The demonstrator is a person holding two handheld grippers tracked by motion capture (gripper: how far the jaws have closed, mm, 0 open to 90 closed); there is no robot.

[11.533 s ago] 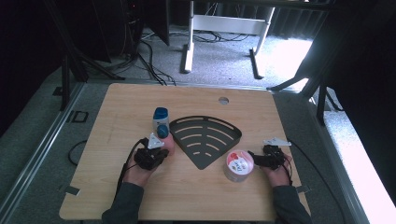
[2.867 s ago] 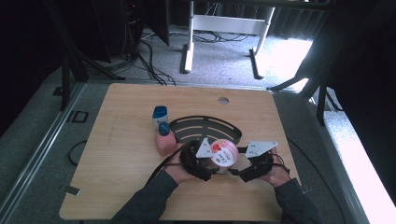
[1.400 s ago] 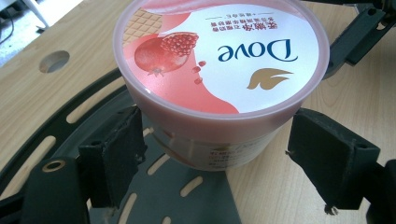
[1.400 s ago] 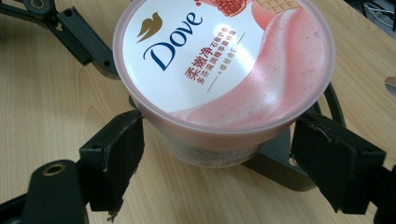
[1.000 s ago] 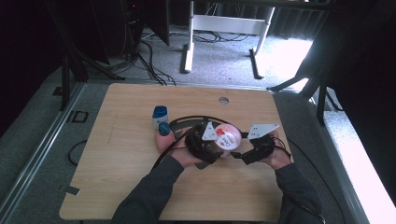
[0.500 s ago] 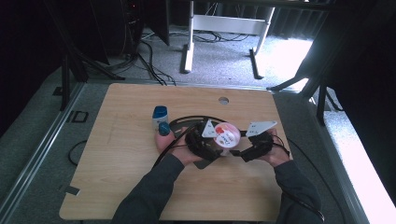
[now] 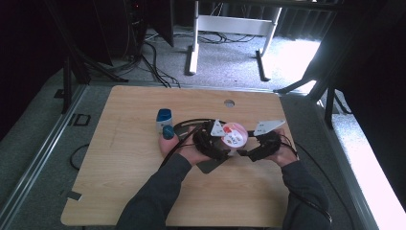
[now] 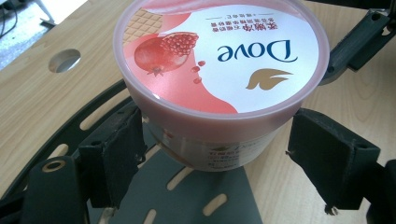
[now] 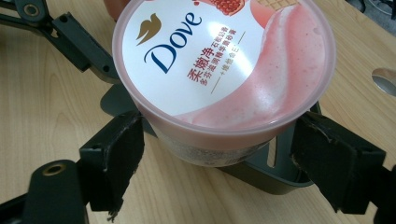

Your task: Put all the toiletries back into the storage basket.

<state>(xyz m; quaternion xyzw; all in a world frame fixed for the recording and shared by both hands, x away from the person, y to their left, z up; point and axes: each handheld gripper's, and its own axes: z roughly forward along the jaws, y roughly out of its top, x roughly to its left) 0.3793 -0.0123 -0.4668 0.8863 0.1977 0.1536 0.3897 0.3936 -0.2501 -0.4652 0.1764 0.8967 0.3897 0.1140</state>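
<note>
A pink Dove ice cream tub [image 7: 233, 135] with a pomegranate picture on its lid is over the dark fan-shaped slotted tray [image 7: 184, 125]. My left gripper [image 7: 225, 147] comes at it from the left and my right gripper [image 7: 243, 152] from the right. In the left gripper view the tub [image 8: 219, 60] sits between the jaws of the left gripper [image 8: 215, 154], with the pads [image 8: 116, 154] against its wall under the lid rim, above the tray [image 8: 196, 200]. The right gripper [image 9: 217, 154] straddles the tub [image 9: 224, 65] the same way at the tray's edge [image 9: 275, 179].
A white bottle with a blue cap [image 7: 164, 119] stands left of the tray, and a pink item with a blue cap [image 7: 168, 132] is next to the left hand. A round hole [image 7: 229, 103] is in the table's far side. Cables trail from both grippers.
The tub stood on the table at the right with the grippers apart. Both grippers closed in on it and carried it left and away over the tray. Barely any shift in the last second.
</note>
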